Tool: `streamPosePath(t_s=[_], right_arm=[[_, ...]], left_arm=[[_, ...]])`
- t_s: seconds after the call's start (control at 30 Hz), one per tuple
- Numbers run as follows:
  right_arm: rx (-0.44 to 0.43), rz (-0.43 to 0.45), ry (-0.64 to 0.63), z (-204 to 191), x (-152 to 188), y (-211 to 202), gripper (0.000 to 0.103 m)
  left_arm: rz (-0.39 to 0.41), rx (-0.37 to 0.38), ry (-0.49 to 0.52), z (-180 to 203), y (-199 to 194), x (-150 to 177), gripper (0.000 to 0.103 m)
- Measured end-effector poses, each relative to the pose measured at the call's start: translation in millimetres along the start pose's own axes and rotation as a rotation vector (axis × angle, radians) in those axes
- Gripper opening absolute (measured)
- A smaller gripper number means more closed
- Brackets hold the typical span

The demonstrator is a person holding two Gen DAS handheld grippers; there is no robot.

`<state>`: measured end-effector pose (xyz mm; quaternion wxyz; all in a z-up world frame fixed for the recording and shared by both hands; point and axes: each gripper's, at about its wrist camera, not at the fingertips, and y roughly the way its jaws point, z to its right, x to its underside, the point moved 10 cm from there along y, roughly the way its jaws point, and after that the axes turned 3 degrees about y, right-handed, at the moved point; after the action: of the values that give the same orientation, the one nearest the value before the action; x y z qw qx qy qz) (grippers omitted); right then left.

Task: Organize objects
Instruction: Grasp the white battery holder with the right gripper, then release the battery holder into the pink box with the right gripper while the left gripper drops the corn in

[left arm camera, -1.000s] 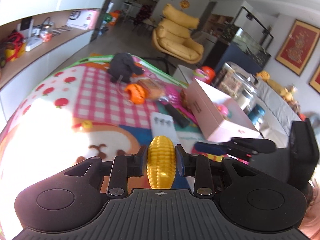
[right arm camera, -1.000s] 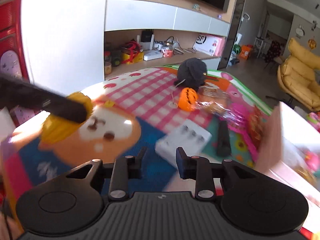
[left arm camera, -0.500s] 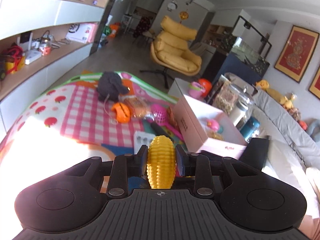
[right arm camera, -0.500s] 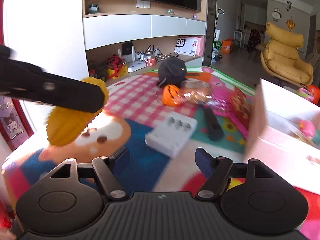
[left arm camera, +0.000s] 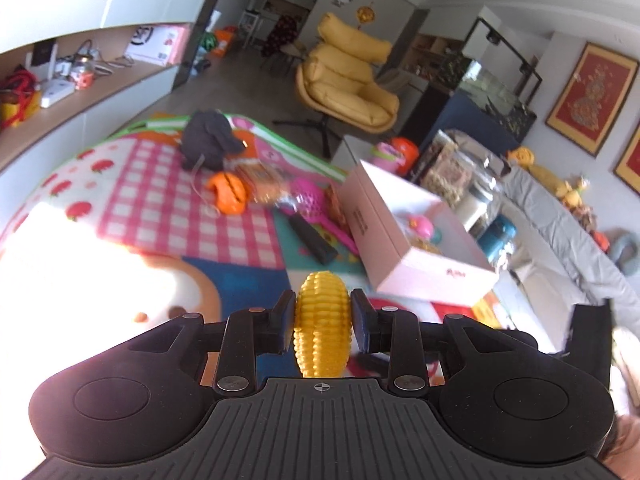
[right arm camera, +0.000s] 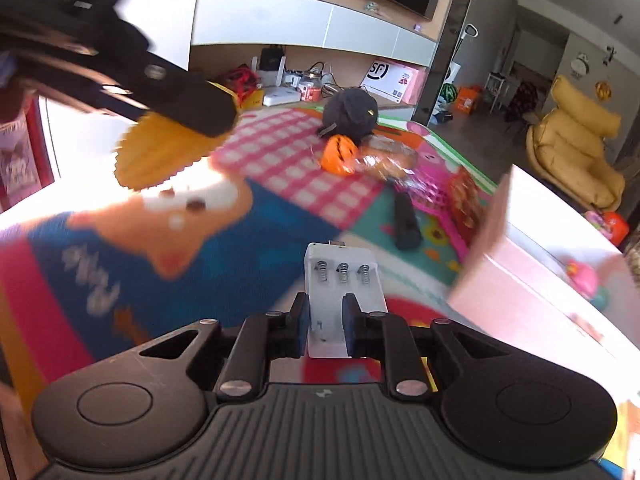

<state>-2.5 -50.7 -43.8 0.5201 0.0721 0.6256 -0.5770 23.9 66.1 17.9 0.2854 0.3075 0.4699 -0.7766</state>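
Note:
My left gripper point(left arm camera: 322, 309) is shut on a yellow toy corn cob point(left arm camera: 322, 340), held above the play mat point(left arm camera: 160, 184). The right wrist view has that corn point(right arm camera: 160, 156) at upper left under the left gripper's black finger point(right arm camera: 180, 96). My right gripper point(right arm camera: 326, 320) is shut on a white battery case point(right arm camera: 340, 276) with three springs showing, its near end between the blue pads. An open pink box point(left arm camera: 404, 240) holding small toys stands to the right, also seen as the pink box point(right arm camera: 540, 280) beside the battery case.
On the mat lie an orange pumpkin toy point(right arm camera: 340, 156), a dark plush point(right arm camera: 352, 112), a black bar-shaped object point(right arm camera: 406, 220) and pink plastic toys point(left arm camera: 312, 204). A shelf unit point(left arm camera: 80, 92) runs along the left. A yellow armchair point(left arm camera: 348, 84) stands behind.
My right gripper opened wide, moved down to the white battery case on the mat and closed on it. The left gripper carried the corn toward the pink box.

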Motion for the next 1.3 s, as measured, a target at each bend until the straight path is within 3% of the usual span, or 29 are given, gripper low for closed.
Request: streamPosePath(t_s=[0.1, 0.2, 0.27, 0.3, 0.33, 0.47, 0.5, 0.63, 0.73, 0.87, 1.03, 1.07, 1.1, 1.2, 1.3], right_arm=[[0.092, -0.024, -0.021, 29, 26, -14, 0.017], [0.115, -0.039, 0.025, 56, 47, -30, 0.019], [0.184, -0.044, 0.043, 78, 60, -40, 0.037], [0.234, -0.038, 0.031, 89, 65, -45, 0.060], [0.285, -0.029, 0.015, 99, 70, -49, 0.072], [0.518, -0.044, 0.026, 145, 86, -62, 0.073], [0.512, -0.044, 0.100, 154, 87, -65, 0.076], [0.264, 0.044, 0.366, 147, 79, -68, 0.103], [0.218, 0.052, 0.358, 132, 67, -49, 0.103], [0.244, -0.019, 0.333, 126, 57, -14, 0.103], [0.194, -0.063, 0.430, 126, 58, 2, 0.103], [0.188, -0.060, 0.440, 126, 58, 2, 0.101], [0.185, -0.051, 0.436, 126, 59, 0, 0.090], [0.153, -0.010, 0.417, 120, 56, -10, 0.091], [0.140, 0.047, 0.389, 114, 50, -30, 0.091]], left_arm=[[-0.056, 0.008, 0.024, 6, 14, 17, 0.033], [-0.103, 0.031, 0.042, 13, 24, 31, 0.033], [-0.126, 0.046, 0.057, 21, 31, 37, 0.033], [-0.138, 0.055, 0.063, 25, 35, 40, 0.033], [-0.150, 0.064, 0.072, 30, 38, 43, 0.033], [-0.187, 0.092, 0.110, 49, 50, 52, 0.033], [-0.194, 0.096, 0.118, 53, 53, 55, 0.033], [-0.223, 0.090, 0.161, 65, 62, 65, 0.033], [-0.226, 0.071, 0.192, 69, 62, 66, 0.033], [-0.211, 0.042, 0.195, 65, 56, 62, 0.033], [-0.224, 0.018, 0.198, 64, 56, 64, 0.033], [-0.229, 0.015, 0.202, 64, 57, 64, 0.033], [-0.231, 0.011, 0.206, 65, 58, 64, 0.033], [-0.222, -0.002, 0.217, 68, 59, 59, 0.033], [-0.166, 0.011, 0.225, 79, 57, 31, 0.033]])
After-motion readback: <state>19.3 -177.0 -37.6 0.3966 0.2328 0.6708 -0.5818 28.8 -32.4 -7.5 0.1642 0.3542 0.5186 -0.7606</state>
